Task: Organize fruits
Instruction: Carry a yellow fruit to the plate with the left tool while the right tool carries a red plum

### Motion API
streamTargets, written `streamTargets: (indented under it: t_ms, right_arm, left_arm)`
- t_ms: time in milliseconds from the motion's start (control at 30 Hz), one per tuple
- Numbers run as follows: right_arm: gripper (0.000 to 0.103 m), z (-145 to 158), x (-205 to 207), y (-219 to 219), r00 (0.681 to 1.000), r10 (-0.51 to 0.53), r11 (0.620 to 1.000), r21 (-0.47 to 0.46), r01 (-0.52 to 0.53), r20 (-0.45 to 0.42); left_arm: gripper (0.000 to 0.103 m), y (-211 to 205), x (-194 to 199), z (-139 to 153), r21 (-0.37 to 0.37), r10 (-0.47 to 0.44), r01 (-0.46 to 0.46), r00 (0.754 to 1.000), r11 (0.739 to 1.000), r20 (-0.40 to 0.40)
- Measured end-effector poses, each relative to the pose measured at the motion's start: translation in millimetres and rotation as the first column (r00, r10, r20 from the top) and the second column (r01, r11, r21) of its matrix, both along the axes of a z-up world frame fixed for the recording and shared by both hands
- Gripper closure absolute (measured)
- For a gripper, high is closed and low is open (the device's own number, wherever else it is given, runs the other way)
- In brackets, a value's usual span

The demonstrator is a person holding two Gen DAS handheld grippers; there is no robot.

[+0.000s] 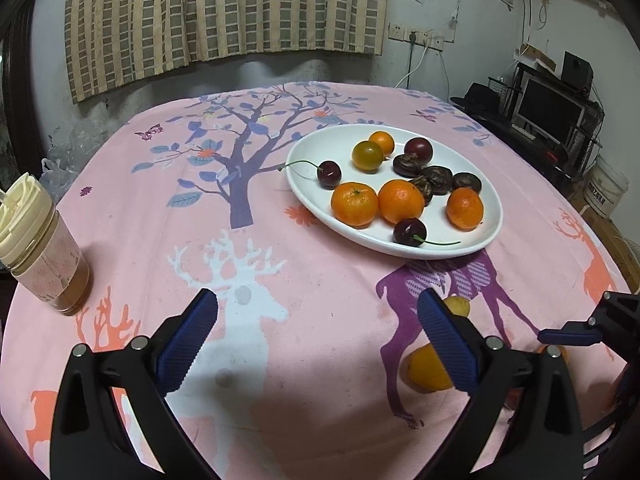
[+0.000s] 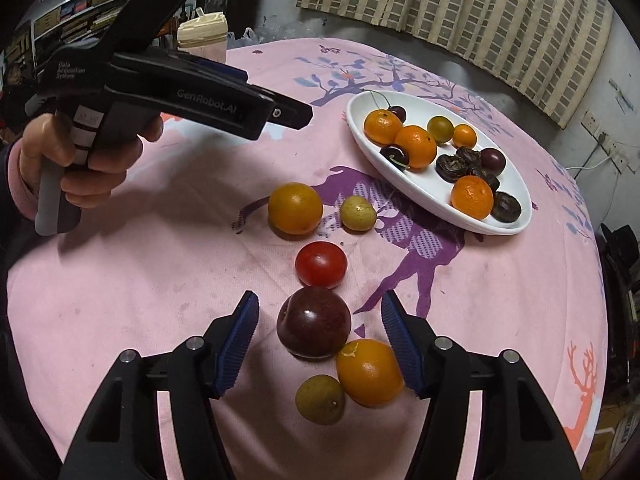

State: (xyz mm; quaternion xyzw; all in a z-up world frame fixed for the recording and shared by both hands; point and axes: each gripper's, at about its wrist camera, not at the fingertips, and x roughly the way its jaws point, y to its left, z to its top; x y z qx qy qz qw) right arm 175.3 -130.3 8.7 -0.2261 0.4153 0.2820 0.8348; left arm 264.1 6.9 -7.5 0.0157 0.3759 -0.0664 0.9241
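Observation:
A white oval plate (image 1: 308, 200) (image 2: 424, 192) holds several oranges, cherries, small tomatoes and dark wrinkled fruits. My left gripper (image 1: 318, 300) hovers open over bare pink cloth, nothing between its fingers; an orange (image 1: 426, 368) and a small yellow fruit (image 1: 458, 306) lie just right of it. My right gripper (image 2: 320, 300) is open around a dark red plum (image 2: 314, 324), pads clear of it. An orange (image 2: 368, 372) lies by its right finger, beside a greenish fruit (image 2: 320, 398). Beyond the plum sit a red tomato (image 2: 321, 264), another orange (image 2: 295, 208) and a yellowish fruit (image 2: 358, 213).
A jar with a cream lid (image 1: 44, 248) (image 2: 202, 40) stands near the table's left edge. A hand (image 2: 80, 168) grips the left tool at upper left in the right wrist view. A monitor and shelves (image 1: 548, 108) stand beyond the table's right side.

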Motion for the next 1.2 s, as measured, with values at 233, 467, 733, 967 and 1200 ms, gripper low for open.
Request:
streamTargets:
  t_ms: [233,467,733,967,1200]
  right_arm:
    - [0.064,-9,-3,7,0.999,0.031,0.998,-0.049,-0.031,0.015]
    - [0.065,14,16,-23,0.997,-0.047,0.981,0.185,0.059,-0.064]
    - [0.064,25,36,-57,0.976,-0.123,0.911,0.370,0.183,-0.181]
    - [0.064,24,34,-54,0.979,-0.116,0.919,0.356,0.170,-0.167]
    - [0.064,23,36,-56,0.977,-0.125,0.917,0.356,0.181,-0.173]
  left_arm:
    - [0.005,-3,0,-1,0.009,-0.007,0.007,1.000,1.000,-0.002]
    - [0.005,-12,-14,6,-0.026,-0.201,0.200,0.980,0.979,-0.011]
    - [0.046,-49,-34,-9,-0.007,-0.421,0.421,0.905,0.907,-0.056]
    - [0.050,-54,-27,-26,-0.023,-0.406,0.406,0.907,0.913,-0.111]
    - [0.062,-56,-21,-37,-0.013,-0.401,0.404,0.903,0.915,-0.152]
